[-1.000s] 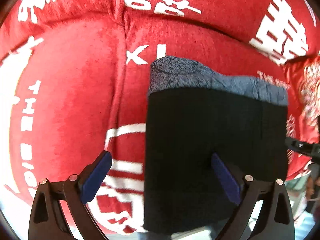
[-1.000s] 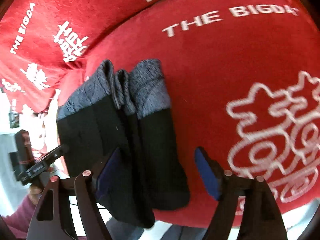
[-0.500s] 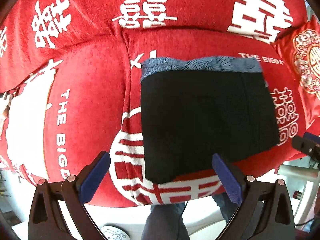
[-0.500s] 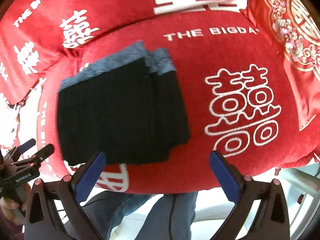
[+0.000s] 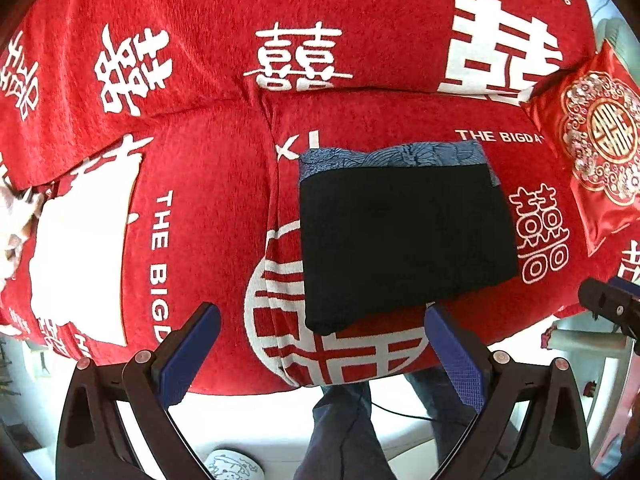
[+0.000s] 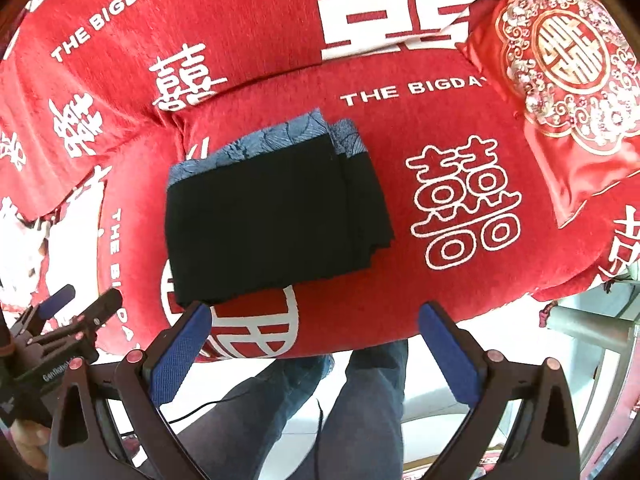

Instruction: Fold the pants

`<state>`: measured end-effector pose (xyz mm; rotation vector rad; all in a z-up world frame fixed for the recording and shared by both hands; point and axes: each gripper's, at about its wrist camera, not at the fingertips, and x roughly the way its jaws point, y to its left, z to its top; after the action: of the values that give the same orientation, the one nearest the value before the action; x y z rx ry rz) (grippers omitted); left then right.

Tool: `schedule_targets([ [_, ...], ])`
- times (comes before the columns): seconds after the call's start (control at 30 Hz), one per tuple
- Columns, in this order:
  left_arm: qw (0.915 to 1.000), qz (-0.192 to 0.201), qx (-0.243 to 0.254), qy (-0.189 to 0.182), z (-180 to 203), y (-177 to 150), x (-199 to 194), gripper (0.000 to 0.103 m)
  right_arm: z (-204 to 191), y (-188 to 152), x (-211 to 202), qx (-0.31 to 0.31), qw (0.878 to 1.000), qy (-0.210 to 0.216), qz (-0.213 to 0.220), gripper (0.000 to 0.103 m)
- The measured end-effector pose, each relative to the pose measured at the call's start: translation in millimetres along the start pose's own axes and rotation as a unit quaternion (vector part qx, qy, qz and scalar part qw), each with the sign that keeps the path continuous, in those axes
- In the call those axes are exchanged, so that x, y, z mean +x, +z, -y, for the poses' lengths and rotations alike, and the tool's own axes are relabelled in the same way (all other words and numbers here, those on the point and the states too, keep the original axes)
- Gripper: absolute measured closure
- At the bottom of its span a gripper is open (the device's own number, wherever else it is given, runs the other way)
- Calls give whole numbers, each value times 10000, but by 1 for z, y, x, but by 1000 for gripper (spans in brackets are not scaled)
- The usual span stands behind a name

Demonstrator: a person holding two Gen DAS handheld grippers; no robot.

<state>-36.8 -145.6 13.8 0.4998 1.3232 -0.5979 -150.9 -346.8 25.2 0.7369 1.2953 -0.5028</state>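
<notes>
The black pants [image 5: 404, 240], folded into a flat rectangular stack with a blue-grey patterned waistband at 12 o'clock, lie on a plush red sofa cover [image 5: 208, 184] printed with white characters. The left gripper [image 5: 320, 344] and right gripper [image 6: 316, 340] both gape wide, empty, blue textured pads clear of the cloth. A glossy embroidered cushion [image 6: 568, 72] sits at 2 o'clock.

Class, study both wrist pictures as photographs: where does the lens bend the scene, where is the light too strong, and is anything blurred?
Left wrist view: fisheye bulges the red sofa cover; the floor past its front edge is overexposed; the folded pants are sharp but their black cloth shows no detail. Right wrist view: same barrel curve and dark corners; the satin cushion shows glare; no motion blur.
</notes>
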Motion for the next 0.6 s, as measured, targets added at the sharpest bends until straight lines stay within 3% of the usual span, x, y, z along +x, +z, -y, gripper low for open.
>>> schedule_targets([
  [0.27, 9994, 205, -258, 71, 5, -1, -24, 1, -12, 2, -13, -221, 9993, 316, 27, 0],
  [0.6, 9981, 281, -502, 208, 34, -10, -47, 1, 3, 5, -35, -662, 9978, -32, -60, 0],
])
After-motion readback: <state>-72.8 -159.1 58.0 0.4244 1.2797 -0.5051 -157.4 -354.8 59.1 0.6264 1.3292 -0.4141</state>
